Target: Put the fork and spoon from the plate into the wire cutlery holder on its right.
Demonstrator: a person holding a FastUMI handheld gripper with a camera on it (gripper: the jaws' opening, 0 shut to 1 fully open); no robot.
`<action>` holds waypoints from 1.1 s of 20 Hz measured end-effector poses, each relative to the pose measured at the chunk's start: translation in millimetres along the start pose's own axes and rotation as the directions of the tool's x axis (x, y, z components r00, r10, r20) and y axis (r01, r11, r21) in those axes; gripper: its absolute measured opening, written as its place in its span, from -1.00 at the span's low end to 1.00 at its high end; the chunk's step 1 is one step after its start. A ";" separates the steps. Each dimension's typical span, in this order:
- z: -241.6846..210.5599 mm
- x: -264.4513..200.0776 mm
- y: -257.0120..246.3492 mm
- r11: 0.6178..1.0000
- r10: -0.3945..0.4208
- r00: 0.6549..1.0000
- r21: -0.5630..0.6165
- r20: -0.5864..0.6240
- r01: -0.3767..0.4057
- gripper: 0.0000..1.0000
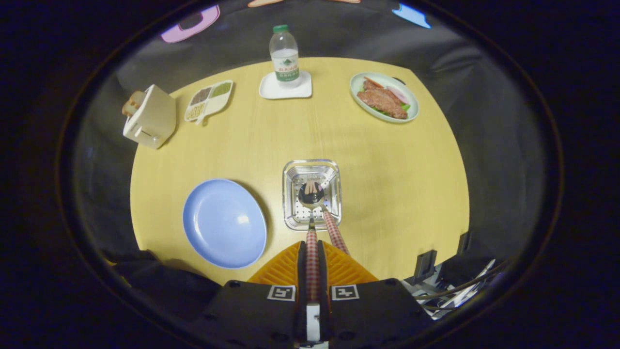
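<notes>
**Spoon over the holder, fork already inside**

Looking down on a pale yellow wood-grain tabletop point(368, 160) with a curved outline, dark booth cloth all around it. The gripper point(312, 264) hangs above the near edge, its fingers drawn narrow and pressed on the checked handle of the spoon point(311, 194), whose bowl sits down inside the wire cutlery holder point(334, 167) just ahead of the fingers. A second checked handle, the fork point(334, 232), leans out of the same holder to the right of the spoon; its head is hidden down in the holder.

The blue plate point(224, 223) lies bare, just left of the holder and close to the near edge. Between plate and holder there is a narrow strip of open tabletop; the wide middle stretch beyond the holder is open too.

Along the far rim: a cream toaster point(150, 118) with bread in it at the far left corner, a divided snack tray point(209, 101), a clear bottle point(284, 55) with a green cap standing on a white square coaster point(271, 89), and a plate of meat and greens point(384, 97) at far right. The bottle's label is green and white; its writing is too small to read. Square black-and-white markers sit on the gripper body.
</notes>
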State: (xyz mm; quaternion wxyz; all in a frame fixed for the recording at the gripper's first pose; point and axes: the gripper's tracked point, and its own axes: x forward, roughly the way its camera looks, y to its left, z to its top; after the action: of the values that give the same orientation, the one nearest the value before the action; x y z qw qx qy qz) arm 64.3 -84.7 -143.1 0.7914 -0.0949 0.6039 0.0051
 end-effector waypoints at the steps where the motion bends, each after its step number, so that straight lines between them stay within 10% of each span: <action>1: 1.9 3.5 1.3 1.000 0.000 1.000 -0.018 -0.021 -0.001 -0.74; 5: 15.9 8.2 4.7 0.999 0.013 0.999 -0.043 -0.035 -0.014 -0.59; 15: 64.6 -35.7 21.1 0.978 0.152 0.954 0.098 0.258 -0.182 0.97; 22: 63.8 -105.3 40.9 0.979 0.181 0.859 -0.008 0.478 -0.203 1.00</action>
State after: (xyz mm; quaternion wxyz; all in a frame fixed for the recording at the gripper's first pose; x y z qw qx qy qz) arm 91.7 -23.4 -32.1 0.9129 -0.0131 0.3971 0.0942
